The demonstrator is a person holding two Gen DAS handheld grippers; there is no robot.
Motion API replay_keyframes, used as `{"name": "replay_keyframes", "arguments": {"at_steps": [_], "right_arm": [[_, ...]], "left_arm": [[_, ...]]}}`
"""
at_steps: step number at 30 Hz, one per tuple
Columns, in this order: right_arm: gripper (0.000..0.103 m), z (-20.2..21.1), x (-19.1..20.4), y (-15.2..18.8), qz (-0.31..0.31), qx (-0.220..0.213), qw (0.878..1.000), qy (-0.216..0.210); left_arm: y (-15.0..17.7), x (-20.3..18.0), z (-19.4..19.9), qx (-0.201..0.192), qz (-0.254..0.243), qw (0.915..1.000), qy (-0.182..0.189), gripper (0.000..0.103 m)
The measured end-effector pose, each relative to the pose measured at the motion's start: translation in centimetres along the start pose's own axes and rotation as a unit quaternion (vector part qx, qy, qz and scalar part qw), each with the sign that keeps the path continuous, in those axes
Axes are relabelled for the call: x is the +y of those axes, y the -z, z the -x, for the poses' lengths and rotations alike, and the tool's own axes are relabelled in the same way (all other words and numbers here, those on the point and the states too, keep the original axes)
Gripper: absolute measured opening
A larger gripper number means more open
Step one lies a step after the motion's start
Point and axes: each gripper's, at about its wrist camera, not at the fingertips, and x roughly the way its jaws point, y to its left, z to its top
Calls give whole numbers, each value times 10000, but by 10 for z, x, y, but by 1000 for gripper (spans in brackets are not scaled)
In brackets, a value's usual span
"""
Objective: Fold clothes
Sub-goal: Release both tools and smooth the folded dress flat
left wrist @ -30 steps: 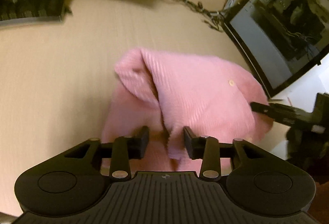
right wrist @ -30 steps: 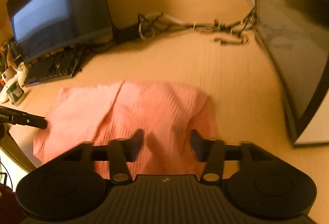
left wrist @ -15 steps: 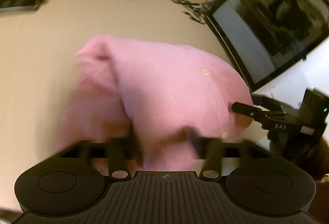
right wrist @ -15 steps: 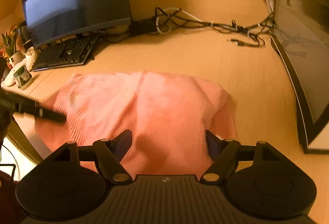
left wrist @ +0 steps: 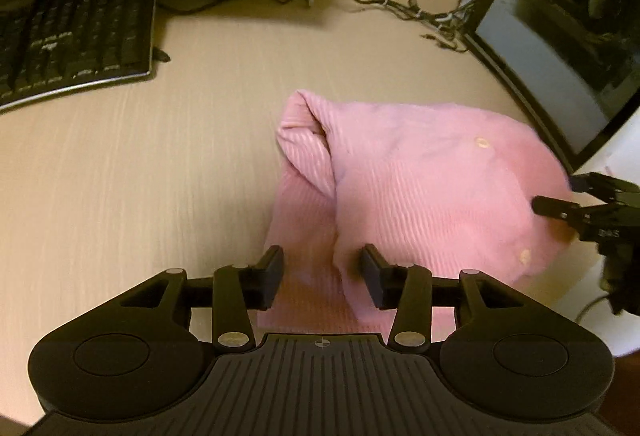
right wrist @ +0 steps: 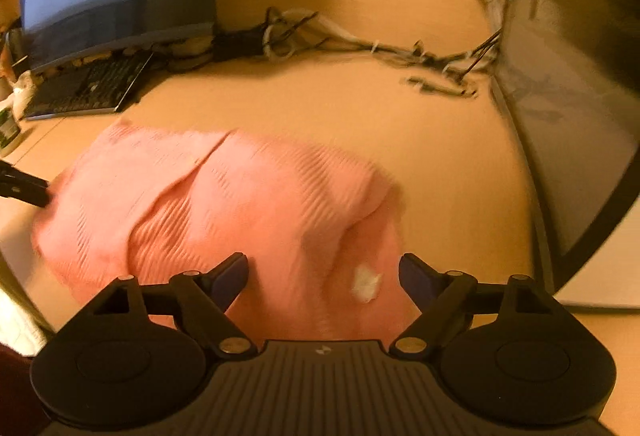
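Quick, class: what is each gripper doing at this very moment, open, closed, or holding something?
Left gripper: open, jaws apart over the pink garment, gripping nothing.
Right gripper: open wide above the garment, holding nothing.

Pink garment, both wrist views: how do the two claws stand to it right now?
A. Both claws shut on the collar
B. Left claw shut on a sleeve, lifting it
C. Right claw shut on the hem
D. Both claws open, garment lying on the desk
D: the left claw and the right claw both stand with fingers apart, and the pink garment lies bunched on the desk, gripped by neither.
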Motion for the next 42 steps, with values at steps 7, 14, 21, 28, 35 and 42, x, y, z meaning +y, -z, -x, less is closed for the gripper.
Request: {"name": "replay_keyframes", "arguments": {"at_steps": [7,14,21,28,35,42], "right_arm": [[103,2,-21,-36,-705,-527,9952,-431],[103,-71,-12,-44,71,198,9895,1432],[103,-60,-9,-18,-429,458,9877,1434],[103,-17,20,-12,-241,396,9965,692],[103,4,20,-12,-322,77,9961,812],[103,-11,29,3,-175,306,9907,1315]], "left_arm": [[-19,-5,26,-483,666,9876,1334,79],[-27,-22,-54,564,1095,9676,2203,81],[-68,-22,-79,431,339,9831,1745,82],[-115,-23,-90,-83,300,9907,1322,91],[-110,-42,-45,-414,21,9825,1815,94],[-56,-73,-73,310,-623,9906,1181,69]]}}
